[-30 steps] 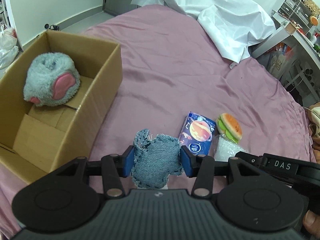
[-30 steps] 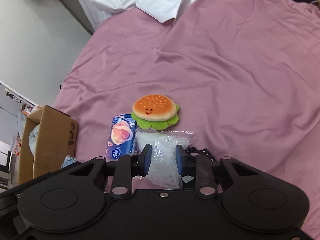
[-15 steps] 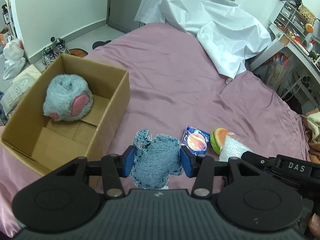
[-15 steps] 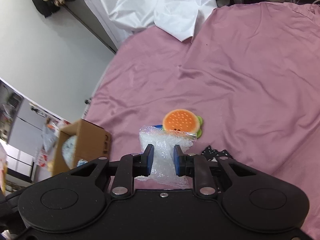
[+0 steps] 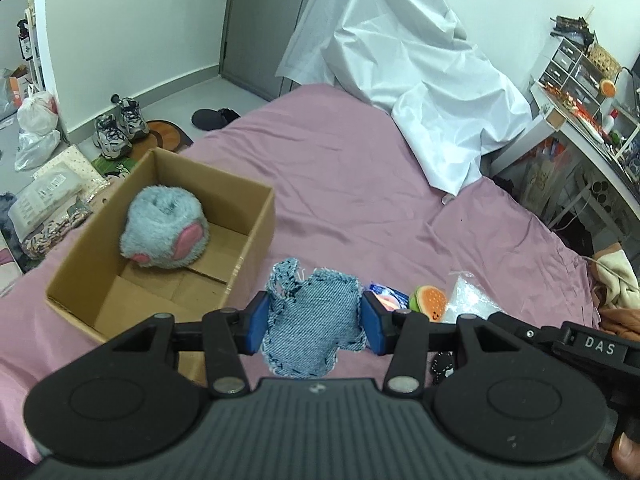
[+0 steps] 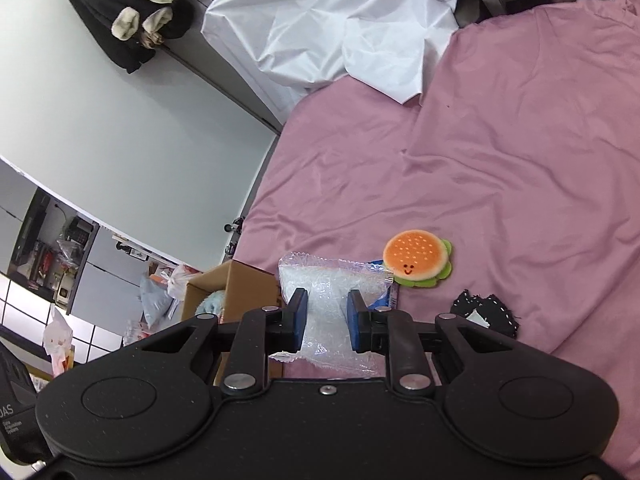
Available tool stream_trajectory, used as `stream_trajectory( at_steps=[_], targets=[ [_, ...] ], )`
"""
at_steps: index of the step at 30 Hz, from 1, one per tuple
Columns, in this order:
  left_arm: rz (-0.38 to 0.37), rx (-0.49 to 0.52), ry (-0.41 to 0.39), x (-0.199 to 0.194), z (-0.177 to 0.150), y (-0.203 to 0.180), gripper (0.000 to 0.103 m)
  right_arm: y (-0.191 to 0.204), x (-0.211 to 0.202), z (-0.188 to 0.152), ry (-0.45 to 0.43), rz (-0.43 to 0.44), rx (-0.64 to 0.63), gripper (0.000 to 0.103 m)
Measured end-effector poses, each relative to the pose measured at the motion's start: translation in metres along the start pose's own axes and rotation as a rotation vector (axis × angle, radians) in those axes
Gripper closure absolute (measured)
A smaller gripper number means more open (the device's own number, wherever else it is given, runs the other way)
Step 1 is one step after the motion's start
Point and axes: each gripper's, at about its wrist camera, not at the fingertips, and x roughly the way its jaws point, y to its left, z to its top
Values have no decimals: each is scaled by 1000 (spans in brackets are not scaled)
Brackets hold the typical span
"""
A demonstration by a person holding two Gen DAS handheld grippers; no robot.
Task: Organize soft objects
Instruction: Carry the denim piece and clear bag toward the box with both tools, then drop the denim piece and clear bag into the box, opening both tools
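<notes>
- My left gripper (image 5: 312, 322) clamps the denim patch (image 5: 316, 320); the box (image 5: 256, 216) lies up-left of it, nearer this hand.
- My right gripper (image 6: 327, 320) pinches the plastic bag (image 6: 328, 288).

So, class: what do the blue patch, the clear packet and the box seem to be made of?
Blue patch: denim, judging by its twill weave and frayed edges. Clear packet: glossy plastic film, probably bubble wrap. Box: matte brown cardboard with folded flaps.
</notes>
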Motion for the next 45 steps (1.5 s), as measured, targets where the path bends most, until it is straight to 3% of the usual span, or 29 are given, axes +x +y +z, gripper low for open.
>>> stream_trajectory(
  at_steps=[19, 36, 45],
  targets=[
    [61, -81, -79, -35, 28, 77, 55, 59, -9, -13, -51, 62, -127, 82],
    [93, -141, -33, -7, 28, 135, 55, 93, 12, -27, -51, 61, -202, 82],
    [89, -171, 0, 16, 29, 155, 54, 119, 43, -32, -26, 64, -265, 82]
  ],
)
